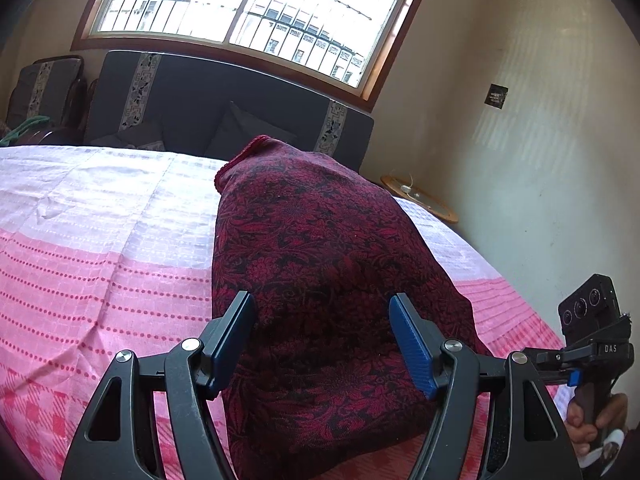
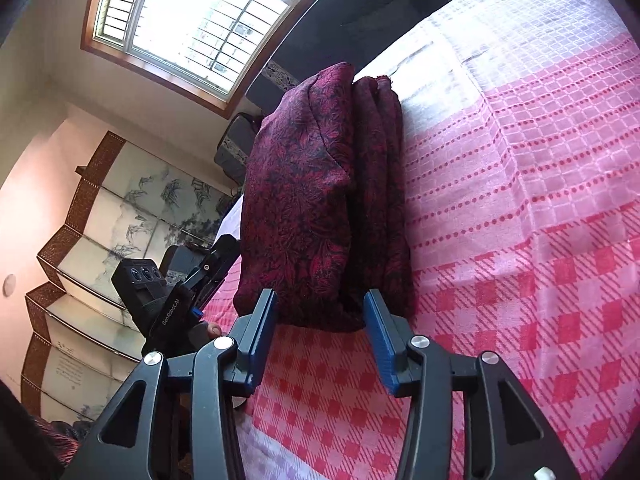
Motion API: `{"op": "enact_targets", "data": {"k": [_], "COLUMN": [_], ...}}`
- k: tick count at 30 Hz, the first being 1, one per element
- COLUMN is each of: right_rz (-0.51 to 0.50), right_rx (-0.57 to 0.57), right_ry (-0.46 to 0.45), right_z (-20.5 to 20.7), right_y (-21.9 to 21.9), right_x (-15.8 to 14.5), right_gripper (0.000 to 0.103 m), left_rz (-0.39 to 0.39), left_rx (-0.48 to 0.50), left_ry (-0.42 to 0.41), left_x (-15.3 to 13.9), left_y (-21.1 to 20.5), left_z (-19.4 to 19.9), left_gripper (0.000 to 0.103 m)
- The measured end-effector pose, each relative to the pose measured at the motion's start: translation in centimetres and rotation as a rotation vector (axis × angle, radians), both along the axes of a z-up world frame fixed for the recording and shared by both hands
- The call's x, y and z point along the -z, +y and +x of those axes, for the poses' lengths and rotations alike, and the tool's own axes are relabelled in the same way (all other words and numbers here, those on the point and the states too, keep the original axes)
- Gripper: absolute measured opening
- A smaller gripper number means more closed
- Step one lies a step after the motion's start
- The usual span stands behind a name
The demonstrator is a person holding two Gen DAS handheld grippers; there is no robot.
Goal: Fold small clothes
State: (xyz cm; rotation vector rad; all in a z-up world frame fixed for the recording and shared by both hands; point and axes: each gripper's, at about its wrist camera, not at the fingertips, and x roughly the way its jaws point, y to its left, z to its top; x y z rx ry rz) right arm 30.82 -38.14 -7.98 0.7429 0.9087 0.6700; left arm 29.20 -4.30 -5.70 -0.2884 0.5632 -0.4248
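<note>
Bed (image 1: 100, 248) fills most of both views, covered by a pink-and-white checked sheet with dotted stripes; sheet shows a few creases on the left in the left wrist view.

Window (image 1: 256, 12) with bars, bright, on the far wall. Dark sofa (image 1: 192, 100) with patterned strips stands below it, behind the bed. Painted folding screen (image 2: 100, 232) visible at left in the right wrist view.

Garment (image 1: 320, 280): dark red with black floral pattern, lying on the bed as a folded bundle. In the right wrist view the layers stack as two thick folds side by side, near edge toward the camera.

Left tongs (image 1: 324, 336): jaws spread apart, blue pads on either side of the garment's near part, not pinching it. Contact with cloth: cannot tell.

Right tongs (image 2: 320, 332): jaws spread apart, at the near edge of the bundle, nothing clamped.
</note>
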Motion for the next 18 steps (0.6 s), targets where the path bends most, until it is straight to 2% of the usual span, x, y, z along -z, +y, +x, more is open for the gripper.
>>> {"op": "enact_targets", "data": {"k": [6,11,12,13,14,16,18], "right_rz": [0.074,0.061,0.049,0.026,-0.005,-0.052,-0.086], "right_rx": [-0.023,-0.005,-0.001,0.001,0.001,0.011,0.020], "right_ry": [0.072,0.088,0.084,0.073,0.059,0.011,-0.093], "right_z": [0.3,1.3,1.6,1.9,2.2,2.7,2.5], "right_y": [0.6,1.2,1.3,1.5,1.8,2.3,2.9], "right_x": [1.8,2.3,2.2,2.1,1.8,0.6,-2.0], "right_gripper": [0.050,0.050,0.046,0.033,0.027,0.020,0.017], "left_rz": [-0.007,-0.017,-0.018,-0.018,-0.020,-0.023,-0.033], "left_rx": [0.000,-0.001,-0.003,-0.005,-0.007,-0.016,-0.022], "left_ry": [0.006,0.016,0.017,0.018,0.018,0.017,0.021], "left_x": [0.1,0.3,0.3,0.3,0.3,0.3,0.3], "left_y": [0.2,0.4,0.5,0.6,0.6,0.6,0.8], "left_z": [-0.1,0.0,0.0,0.0,-0.1,-0.1,-0.1], "left_gripper": [0.070,0.071,0.071,0.071,0.071,0.071,0.071]}}
